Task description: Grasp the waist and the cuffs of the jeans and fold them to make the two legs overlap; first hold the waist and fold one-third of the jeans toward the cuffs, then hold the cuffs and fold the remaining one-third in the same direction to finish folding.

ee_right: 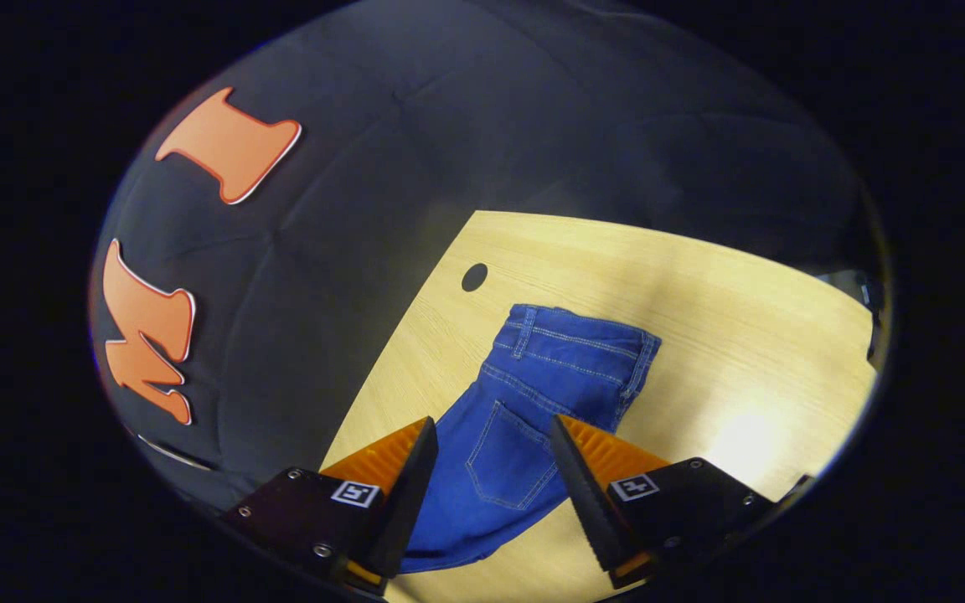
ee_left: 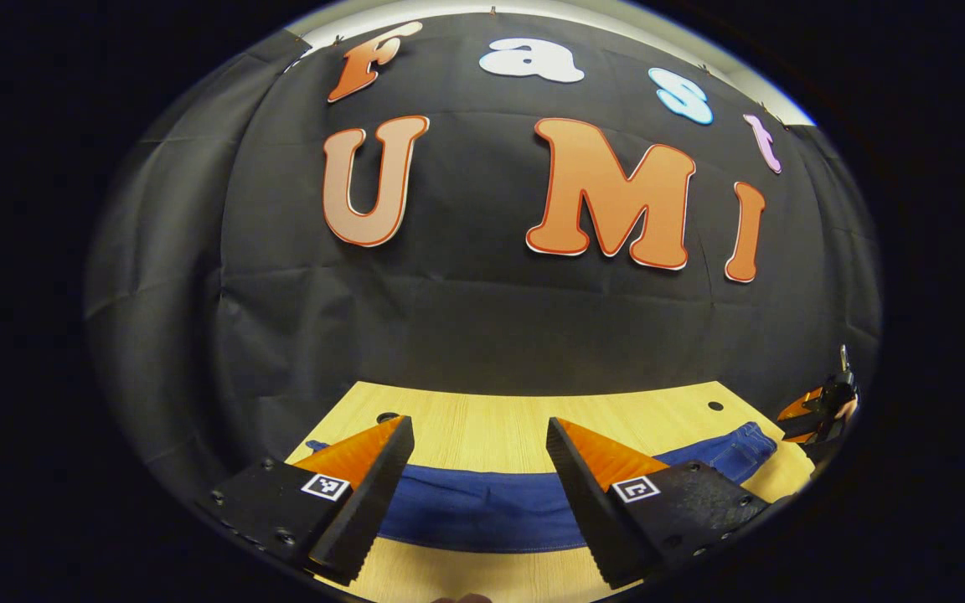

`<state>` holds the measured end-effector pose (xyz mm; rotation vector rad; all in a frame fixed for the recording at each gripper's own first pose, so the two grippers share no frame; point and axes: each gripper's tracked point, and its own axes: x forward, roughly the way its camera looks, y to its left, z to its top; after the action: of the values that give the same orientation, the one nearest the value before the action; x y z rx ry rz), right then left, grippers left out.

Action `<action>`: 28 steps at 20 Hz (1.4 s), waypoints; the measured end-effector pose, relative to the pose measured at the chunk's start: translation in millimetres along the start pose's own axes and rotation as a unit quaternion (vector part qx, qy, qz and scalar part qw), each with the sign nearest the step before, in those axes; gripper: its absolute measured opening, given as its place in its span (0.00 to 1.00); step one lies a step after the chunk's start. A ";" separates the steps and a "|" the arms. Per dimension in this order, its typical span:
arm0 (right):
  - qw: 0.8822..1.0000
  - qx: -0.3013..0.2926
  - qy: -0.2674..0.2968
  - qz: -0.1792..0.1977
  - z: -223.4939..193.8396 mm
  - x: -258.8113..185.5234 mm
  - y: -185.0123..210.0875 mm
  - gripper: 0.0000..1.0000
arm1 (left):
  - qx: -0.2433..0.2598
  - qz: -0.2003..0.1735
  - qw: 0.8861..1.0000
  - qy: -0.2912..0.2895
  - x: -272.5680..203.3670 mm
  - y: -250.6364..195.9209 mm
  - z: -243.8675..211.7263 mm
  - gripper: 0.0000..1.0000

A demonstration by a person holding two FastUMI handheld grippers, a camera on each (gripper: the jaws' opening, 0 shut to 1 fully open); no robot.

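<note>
Blue jeans lie flat across the wooden table, legs overlapped into one band. In the left gripper view my left gripper hovers open above the leg part, nothing between its fingers. In the right gripper view the waist end of the jeans with a back pocket lies ahead, and my right gripper stands open over the seat area, touching nothing that I can tell. The right gripper also shows at the far right edge of the left gripper view, near the waist.
The table has a round cable hole near the waist, and two such holes near the back edge in the left gripper view. Black cloth wall stands right behind the table. Bare wood lies beyond the waist.
</note>
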<state>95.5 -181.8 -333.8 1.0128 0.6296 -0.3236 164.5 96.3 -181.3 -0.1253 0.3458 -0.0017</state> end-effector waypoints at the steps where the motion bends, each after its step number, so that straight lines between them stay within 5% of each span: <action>1: 1.000 0.004 -0.001 -0.015 0.9 0.8 -8.5 0.96 | 0.000 0.000 1.000 0.002 0.2 0.2 -1.0 0.98; 8: 0.993 0.032 0.067 -0.094 -17.6 25.2 -58.3 0.98 | 0.008 0.003 1.000 0.009 3.7 -5.6 -4.8 0.98; 18: 0.986 0.090 0.093 -0.108 -11.9 80.3 -76.9 0.96 | 0.032 0.021 0.999 0.028 6.3 -10.3 -10.6 0.98; 20: 0.985 0.081 0.096 -0.121 -14.0 79.9 -88.4 0.87 | 0.033 0.024 0.999 0.030 6.7 -12.8 -10.5 0.98; 22: 0.986 0.070 0.093 -0.123 -11.2 76.5 -92.9 0.59 | 0.033 0.025 0.999 0.025 6.0 -13.3 -7.8 0.98; 23: 0.987 0.059 0.090 -0.117 -9.3 76.6 -90.4 0.35 | 0.035 0.027 0.999 0.024 6.1 -12.0 -7.7 0.98; 28: 0.994 0.046 0.064 -0.079 -5.5 69.3 -67.6 0.12 | 0.029 0.033 0.999 0.027 6.2 -2.0 -9.2 0.97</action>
<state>111.9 -208.8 -425.5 1.0803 0.8197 -0.4309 167.3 93.1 -191.8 -0.0560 0.4039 0.0496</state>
